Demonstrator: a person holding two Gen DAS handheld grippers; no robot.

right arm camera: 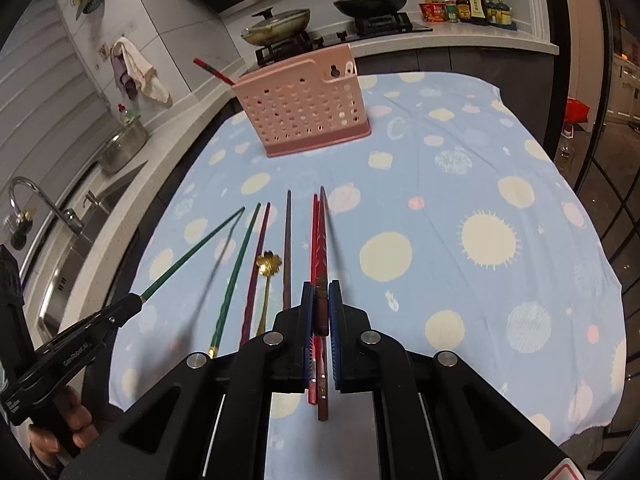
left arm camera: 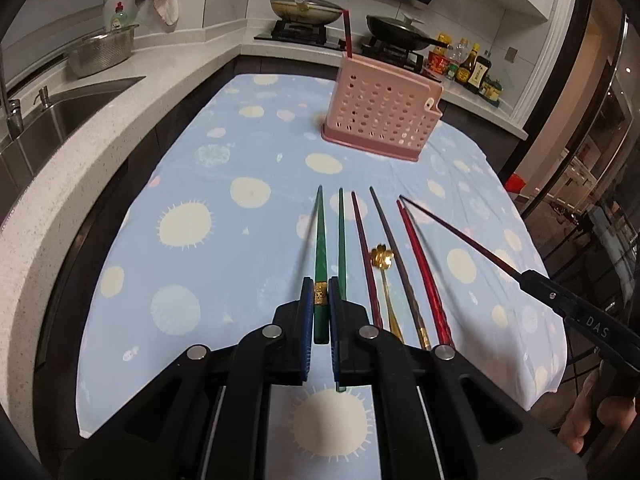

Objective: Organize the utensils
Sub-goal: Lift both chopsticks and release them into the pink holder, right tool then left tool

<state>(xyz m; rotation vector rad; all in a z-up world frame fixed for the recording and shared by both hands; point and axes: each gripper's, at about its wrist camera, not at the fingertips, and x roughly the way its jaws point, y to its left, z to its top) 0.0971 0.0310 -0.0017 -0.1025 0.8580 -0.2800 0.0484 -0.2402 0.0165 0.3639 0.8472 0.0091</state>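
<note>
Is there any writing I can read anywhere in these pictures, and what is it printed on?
"DAS": on the right gripper, seen from the left wrist.
"GenRobot.AI", roughly; small and slanted: on the left gripper, seen from the right wrist.
Sauce bottles by the stove: labels too small to read.

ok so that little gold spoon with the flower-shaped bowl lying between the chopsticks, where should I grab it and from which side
Take the small gold flower-bowl spoon by its thin handle, near the end closest to you, coming straight down from above. It lies flat on the blue spotted cloth with a maroon chopstick and a dark purple chopstick close alongside, so a sideways approach would likely nudge them.
</note>
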